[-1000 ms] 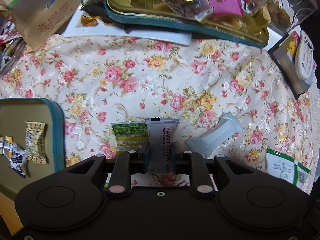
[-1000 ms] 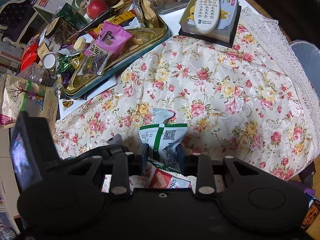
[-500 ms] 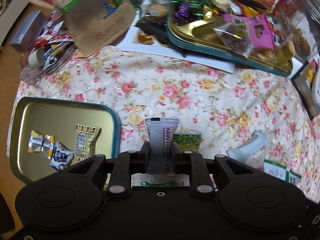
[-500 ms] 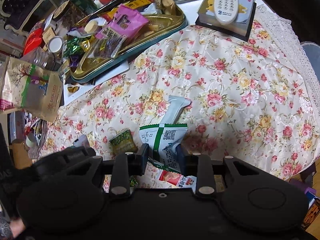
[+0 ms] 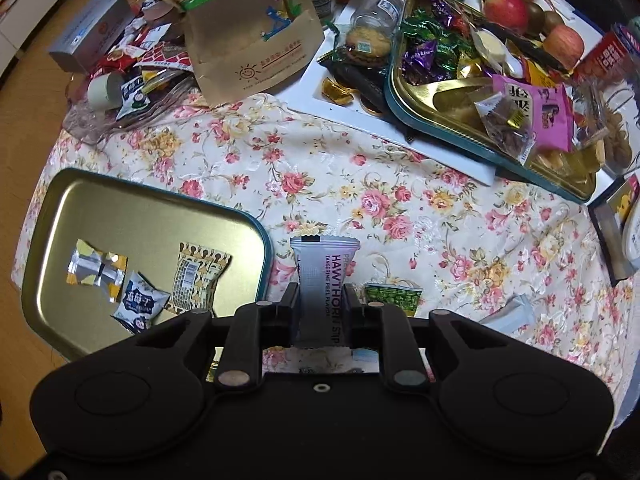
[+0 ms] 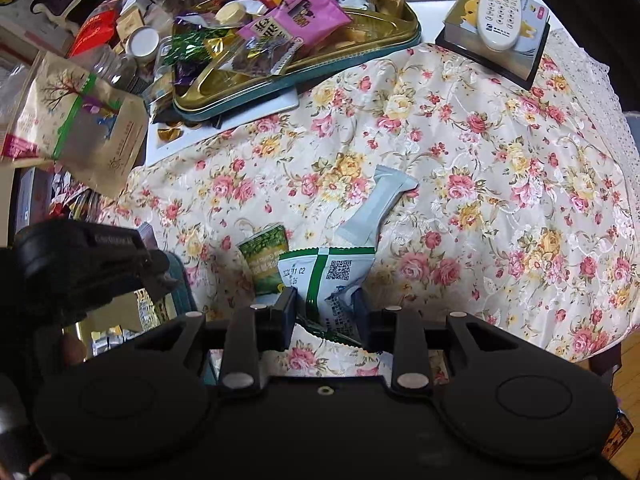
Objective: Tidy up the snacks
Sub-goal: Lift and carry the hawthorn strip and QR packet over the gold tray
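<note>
Hawthorn strip (image 5: pixel 322 288) between left gripper (image 5: pixel 322 298) fingers

Left gripper (image 5: pixel 322 300): carried leftward and higher with the hawthorn strip (image 5: pixel 320 280), now beside the gold tray (image 5: pixel 160 208).
Right gripper (image 6: pixel 325 307): lifted with the green-and-white packet (image 6: pixel 328 276); more tablecloth (image 6: pixel 480 160) in sight.
Green pea packet (image 5: pixel 394 296): now right of the strip.

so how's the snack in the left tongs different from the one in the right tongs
The hawthorn strip in the left tongs is a narrow grey stick with purple lettering, while the white and green packet in the right tongs is a wider pouch bearing a QR code. The strip stands straight; the packet is crumpled where it is gripped. Both are sealed and clamped above the floral tablecloth.
</note>
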`<state>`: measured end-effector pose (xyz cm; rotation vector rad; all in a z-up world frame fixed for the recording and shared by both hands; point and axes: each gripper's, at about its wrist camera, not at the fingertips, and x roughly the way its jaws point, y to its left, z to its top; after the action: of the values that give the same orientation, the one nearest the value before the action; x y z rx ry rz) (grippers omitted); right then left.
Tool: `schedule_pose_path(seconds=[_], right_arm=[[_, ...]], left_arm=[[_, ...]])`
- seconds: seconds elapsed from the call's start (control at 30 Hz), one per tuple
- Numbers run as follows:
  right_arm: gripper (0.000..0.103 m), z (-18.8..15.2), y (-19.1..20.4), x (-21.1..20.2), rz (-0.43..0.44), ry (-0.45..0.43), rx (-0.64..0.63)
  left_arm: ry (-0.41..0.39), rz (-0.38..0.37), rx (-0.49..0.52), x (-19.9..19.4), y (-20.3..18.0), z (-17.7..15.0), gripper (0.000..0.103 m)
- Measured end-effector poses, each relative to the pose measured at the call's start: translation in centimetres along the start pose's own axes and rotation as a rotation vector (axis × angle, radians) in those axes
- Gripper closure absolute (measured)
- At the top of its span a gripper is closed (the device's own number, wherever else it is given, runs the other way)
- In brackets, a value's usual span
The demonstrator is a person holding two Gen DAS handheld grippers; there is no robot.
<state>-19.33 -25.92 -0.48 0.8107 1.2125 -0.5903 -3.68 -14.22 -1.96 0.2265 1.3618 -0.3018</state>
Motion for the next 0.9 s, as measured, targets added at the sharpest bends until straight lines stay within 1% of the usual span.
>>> schedule_pose_path(seconds=[0.07, 0.27, 0.37, 0.5, 0.7, 0.8, 0.9], right_arm=[[0.070, -0.4, 0.5, -0.3, 0.010, -0.003, -0.016], [0.070, -1.7, 2.9, -1.2, 0.017, -0.030, -0.083], [0.070, -2.4, 4.2, -1.6, 0.035, -0.030, -0.115], [0.070, -3.2, 5.7, -2.3, 0.075, -0.024, -0.142], [0.070, -4.2, 8.4, -3.4, 0.146, -0.038, -0.177], [0.070, -4.7, 10.3, -3.2, 0.159, -0.038, -0.204], [0.070, -5.5, 12.4, -2.2, 0.150, -0.031, -0.242]], left_arm=[[-0.009, -0.004, 0.004, -0.3, 0.1, -0.2, 0.076], [-0.029, 0.023, 0.015, -0.9, 0.8, -0.6, 0.076], [-0.048, 0.053, 0.024, -1.2, 1.9, -0.9, 0.076], [-0.061, 0.093, 0.018, -1.3, 4.4, -1.2, 0.076], [-0.058, 0.140, -0.026, -0.9, 8.9, -1.0, 0.076], [-0.058, 0.144, -0.050, -1.0, 10.9, -0.7, 0.076], [-0.071, 0.141, -0.062, -1.4, 12.6, -0.3, 0.076]])
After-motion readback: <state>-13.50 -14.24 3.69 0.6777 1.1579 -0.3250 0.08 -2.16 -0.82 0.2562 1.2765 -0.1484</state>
